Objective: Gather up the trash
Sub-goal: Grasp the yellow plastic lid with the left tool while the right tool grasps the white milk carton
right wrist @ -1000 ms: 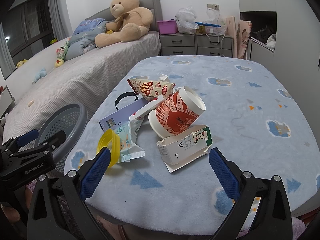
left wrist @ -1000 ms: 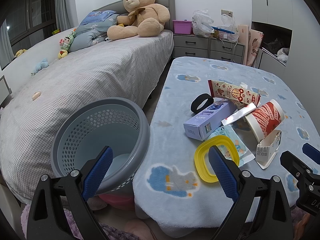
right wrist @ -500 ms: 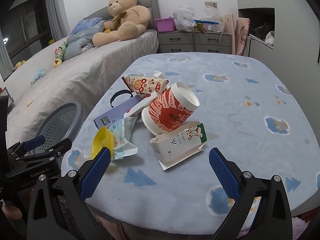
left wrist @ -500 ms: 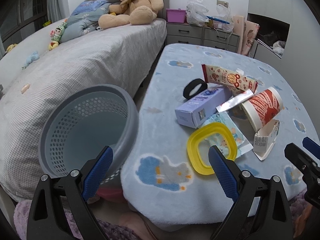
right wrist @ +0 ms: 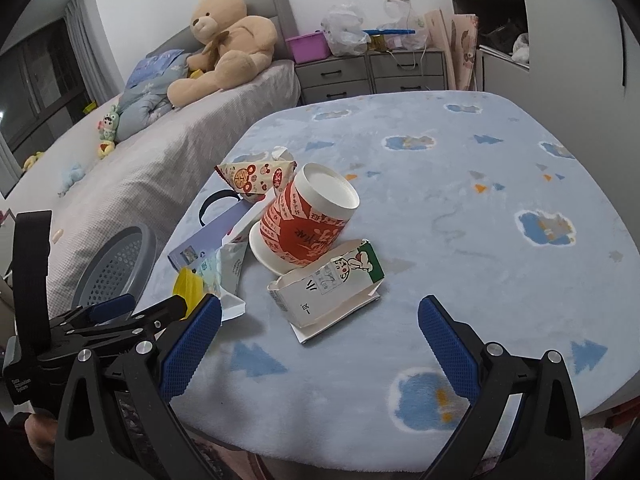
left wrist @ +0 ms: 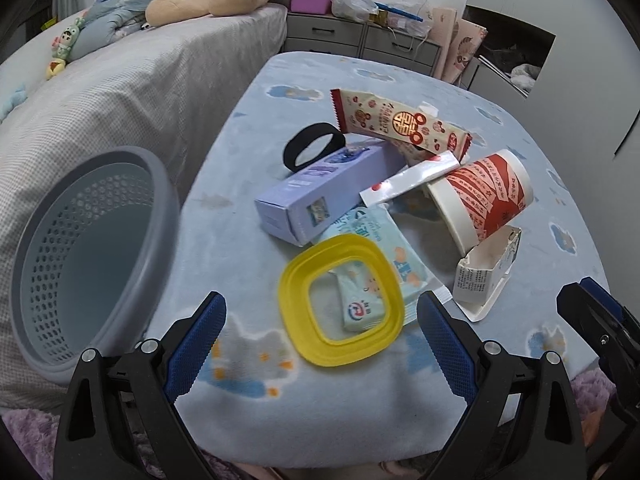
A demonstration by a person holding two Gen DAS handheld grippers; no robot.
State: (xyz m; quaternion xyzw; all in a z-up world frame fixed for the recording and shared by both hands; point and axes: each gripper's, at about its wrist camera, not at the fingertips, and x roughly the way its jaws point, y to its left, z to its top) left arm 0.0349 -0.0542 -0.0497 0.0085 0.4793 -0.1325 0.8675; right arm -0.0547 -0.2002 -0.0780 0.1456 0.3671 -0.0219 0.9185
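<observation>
A pile of trash lies on the blue blanket-covered table (left wrist: pixel 248 128): a yellow square ring lid (left wrist: pixel 340 300), a wet-wipe packet (left wrist: pixel 380 256), a purple box (left wrist: pixel 320 192), a black band (left wrist: pixel 314 146), a snack wrapper (left wrist: pixel 400 120), a red-and-white paper cup (left wrist: pixel 484 196) on its side and a torn milk carton (left wrist: pixel 486 276). My left gripper (left wrist: pixel 320 340) is open and empty, just short of the yellow lid. My right gripper (right wrist: pixel 320 344) is open and empty, in front of the milk carton (right wrist: pixel 328 284) and cup (right wrist: pixel 308 220).
A grey perforated waste basket (left wrist: pixel 80 248) stands left of the table, tilted toward me, between table and bed (left wrist: pixel 140 80). A teddy bear (right wrist: pixel 224 40) sits on the bed. Grey drawers (right wrist: pixel 372 72) with bags stand behind the table.
My left gripper has moved forward and right, from over the basket toward the yellow lid. My right gripper has edged closer to the carton. Both stay open.
</observation>
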